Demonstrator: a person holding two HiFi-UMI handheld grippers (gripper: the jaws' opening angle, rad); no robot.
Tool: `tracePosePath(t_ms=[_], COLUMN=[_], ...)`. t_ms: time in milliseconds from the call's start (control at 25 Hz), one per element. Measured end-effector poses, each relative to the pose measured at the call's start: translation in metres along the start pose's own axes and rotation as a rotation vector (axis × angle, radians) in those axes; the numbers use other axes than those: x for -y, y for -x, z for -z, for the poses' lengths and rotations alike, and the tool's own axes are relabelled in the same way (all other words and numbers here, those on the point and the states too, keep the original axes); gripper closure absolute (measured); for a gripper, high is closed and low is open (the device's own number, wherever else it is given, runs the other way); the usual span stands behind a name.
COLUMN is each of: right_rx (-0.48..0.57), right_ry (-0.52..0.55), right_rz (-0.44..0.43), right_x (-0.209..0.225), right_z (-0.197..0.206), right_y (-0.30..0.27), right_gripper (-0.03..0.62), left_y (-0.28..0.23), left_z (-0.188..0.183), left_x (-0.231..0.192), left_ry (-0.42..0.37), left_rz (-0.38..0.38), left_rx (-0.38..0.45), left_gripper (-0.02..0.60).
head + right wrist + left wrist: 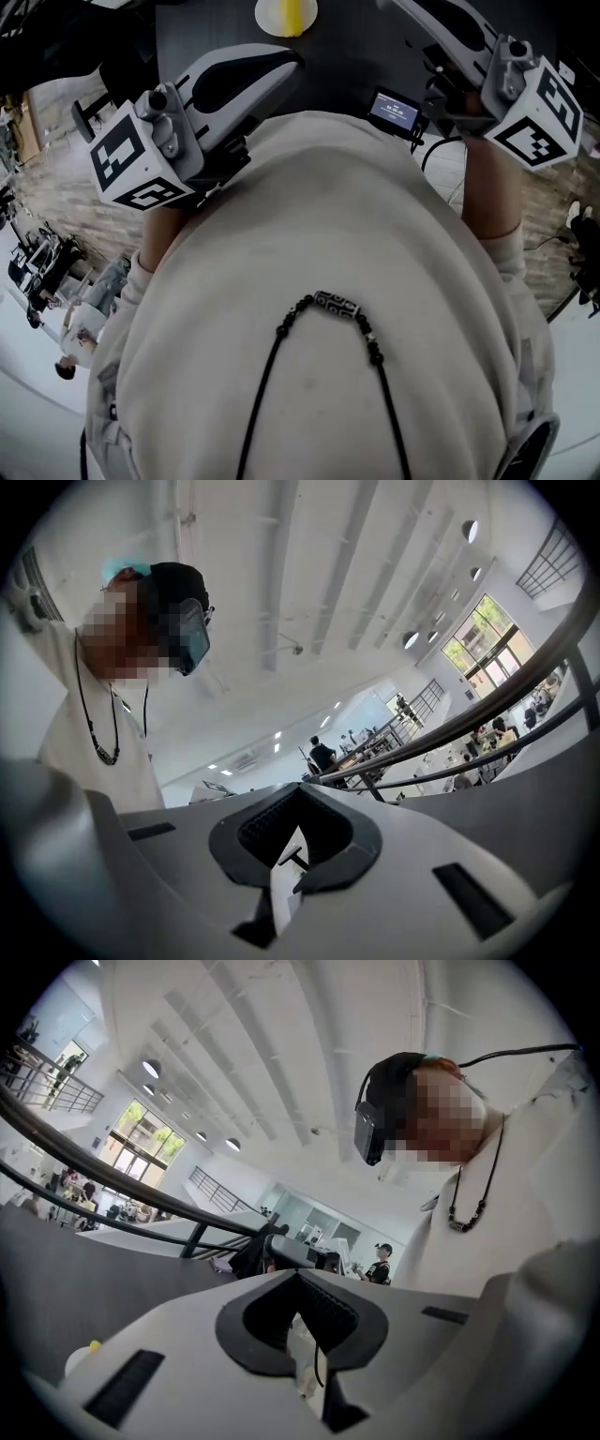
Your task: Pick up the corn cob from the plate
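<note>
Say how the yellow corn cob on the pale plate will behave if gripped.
The yellow corn cob looks long and rounded, so it may roll on the pale round plate if nudged. Narrower than the plate, it is probably light.

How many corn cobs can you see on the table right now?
1. The yellow corn cob sits on a pale round plate on the dark table, at the head view's top edge. The person's beige top may hide more.

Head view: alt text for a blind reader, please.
The left gripper and right gripper, both shut and empty, point toward a dark table where a corn cob sits on a plate at the top edge. A person's cream sweater and bead necklace fill the frame below.
</note>
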State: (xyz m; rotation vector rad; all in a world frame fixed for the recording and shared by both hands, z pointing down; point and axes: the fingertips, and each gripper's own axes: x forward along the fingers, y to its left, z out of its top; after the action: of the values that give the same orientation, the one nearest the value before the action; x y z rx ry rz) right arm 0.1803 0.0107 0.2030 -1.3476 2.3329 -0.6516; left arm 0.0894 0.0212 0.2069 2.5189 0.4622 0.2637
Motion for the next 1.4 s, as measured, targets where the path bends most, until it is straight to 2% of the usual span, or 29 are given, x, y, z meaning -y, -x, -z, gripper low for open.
tracePosePath(t_ms=[200,480,600,800,960,1400], right_rx=[0.006,-0.051,-0.093,-0.151,-0.159,-0.221], right_ry=[0.032,0.070,0.104,0.130,0.132,0.138], right_rz=[0.102,0.168,0.197,0.248,0.243,0.236], right_x=[0.004,-0.007,-0.005,0.005,0.000,0.007], right_z=[0.001,-0.008,-0.005,0.003,-0.001,0.006], right_y=[0.010,-0.029,-0.043,-0.039,-0.044,-0.071], right_gripper=[0.579,0.579,0.579,0.578,0.579,0.579], left_y=[-0.007,0.027,0.035,0.029,0.040,0.067], left_z=[-0.011,-0.034,-0.031,-0.017,-0.021,-0.026], left_x=[-0.004,-0.027,-0.043,-0.045,-0.040,-0.057], left_ry=[-0.019,-0.005,-0.007,-0.063,-0.027,0.012], left_rz=[0.091,0.133,0.131,0.109,0.102,0.041], left_rx=[-0.019,0.030,0.034,-0.014,0.020,0.095], left_gripper=[0.580,0.580,0.580,0.580,0.580,0.580])
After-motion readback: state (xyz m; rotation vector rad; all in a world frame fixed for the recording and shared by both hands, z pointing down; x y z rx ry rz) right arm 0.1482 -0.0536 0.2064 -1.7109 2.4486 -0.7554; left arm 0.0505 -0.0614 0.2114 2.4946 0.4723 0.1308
